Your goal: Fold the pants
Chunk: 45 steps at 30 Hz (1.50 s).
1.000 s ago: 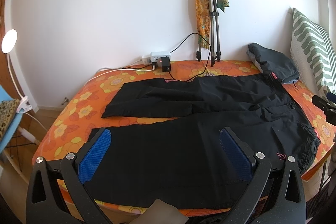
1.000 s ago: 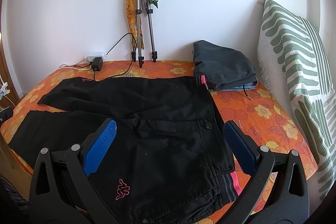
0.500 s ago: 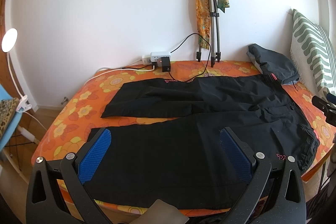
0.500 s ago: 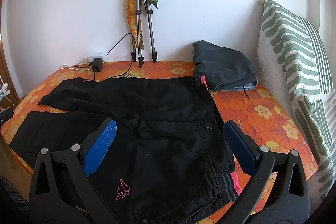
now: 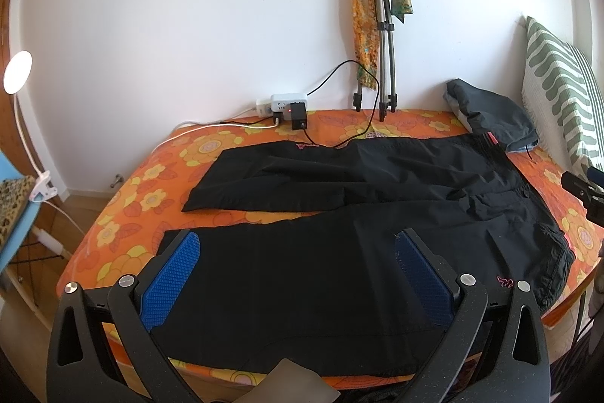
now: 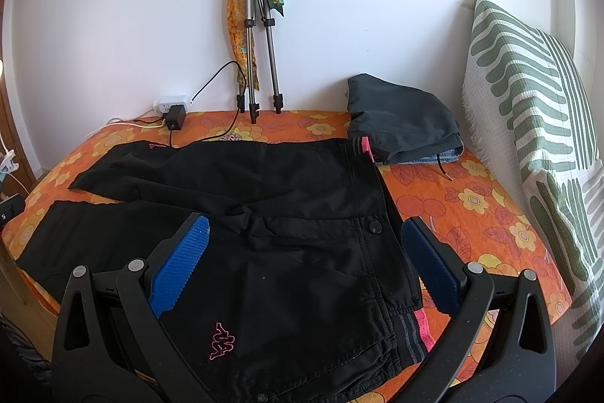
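Your black pants (image 5: 339, 214) lie spread flat on the bed (image 5: 151, 176), which wears an orange flowered cover. The waistband sits toward the bed's right end, near the green-striped pillow (image 6: 528, 101), and the two legs run out toward the left end, the far leg lying a little apart from the near one. The near leg reaches the bed's front edge.

Your left hand-held gripper (image 5: 294, 274) hovers over the near leg with its blue-padded fingers (image 5: 171, 274) spread wide and nothing between them. Your right hand-held gripper (image 6: 302, 267) hangs above the hip and waistband area, jaws likewise wide apart and empty; a pink logo (image 6: 221, 346) shows on the fabric below it.

At the bed's far right corner a folded dark grey garment (image 6: 400, 127) rests just beside the waistband's far end. Against the wall at the bed's back edge stands a tripod (image 6: 260, 25) draped with an orange scarf (image 6: 236, 17), and a white power strip (image 5: 287, 101) with a black adapter lies to its left.
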Motion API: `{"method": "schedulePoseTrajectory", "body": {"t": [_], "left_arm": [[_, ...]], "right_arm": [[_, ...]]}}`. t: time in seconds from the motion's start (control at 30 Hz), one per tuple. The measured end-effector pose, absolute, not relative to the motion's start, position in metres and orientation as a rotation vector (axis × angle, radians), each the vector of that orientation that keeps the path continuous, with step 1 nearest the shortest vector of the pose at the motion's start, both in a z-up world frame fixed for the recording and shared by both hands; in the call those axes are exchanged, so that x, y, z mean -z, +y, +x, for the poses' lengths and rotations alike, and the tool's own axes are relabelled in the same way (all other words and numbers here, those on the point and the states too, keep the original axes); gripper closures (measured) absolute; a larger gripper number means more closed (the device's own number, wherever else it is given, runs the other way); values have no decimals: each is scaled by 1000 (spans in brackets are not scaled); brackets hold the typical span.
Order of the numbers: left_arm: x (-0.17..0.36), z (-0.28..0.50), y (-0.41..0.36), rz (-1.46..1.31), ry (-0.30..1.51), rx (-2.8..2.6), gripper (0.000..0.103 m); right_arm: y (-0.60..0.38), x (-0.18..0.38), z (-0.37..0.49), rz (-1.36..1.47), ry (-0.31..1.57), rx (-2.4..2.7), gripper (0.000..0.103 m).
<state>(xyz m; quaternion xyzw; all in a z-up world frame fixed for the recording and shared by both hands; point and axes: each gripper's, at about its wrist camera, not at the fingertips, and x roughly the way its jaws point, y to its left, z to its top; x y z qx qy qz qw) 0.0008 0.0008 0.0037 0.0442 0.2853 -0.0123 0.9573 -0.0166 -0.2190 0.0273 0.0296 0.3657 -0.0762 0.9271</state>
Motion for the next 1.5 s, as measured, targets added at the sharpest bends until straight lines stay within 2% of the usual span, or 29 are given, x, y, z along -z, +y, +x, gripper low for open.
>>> {"method": "schedulePoseTrajectory", "body": {"t": [0.97,1.17,1.27,1.33,1.4,1.43,1.5], "left_arm": [[-4,28,22,-7,631,102,0],[-7,42,47,-65,650,82,9],[-10,47,57,-56,651,75,22],[-10,51,67,-72,663,80,24],[-10,55,78,-97,665,69,35],[-10,57,83,-106,664,66,36],[-11,58,92,-122,656,55,48]], "right_arm": [[-225,-42,-8,55,698,178,0],[-232,-40,-8,54,681,166,0],[-235,-38,-8,67,663,155,0],[-238,-37,-7,77,661,156,0],[-240,-37,-6,83,654,154,0],[-240,-37,-5,82,651,155,0],[-241,-37,-4,87,645,146,0]]}}
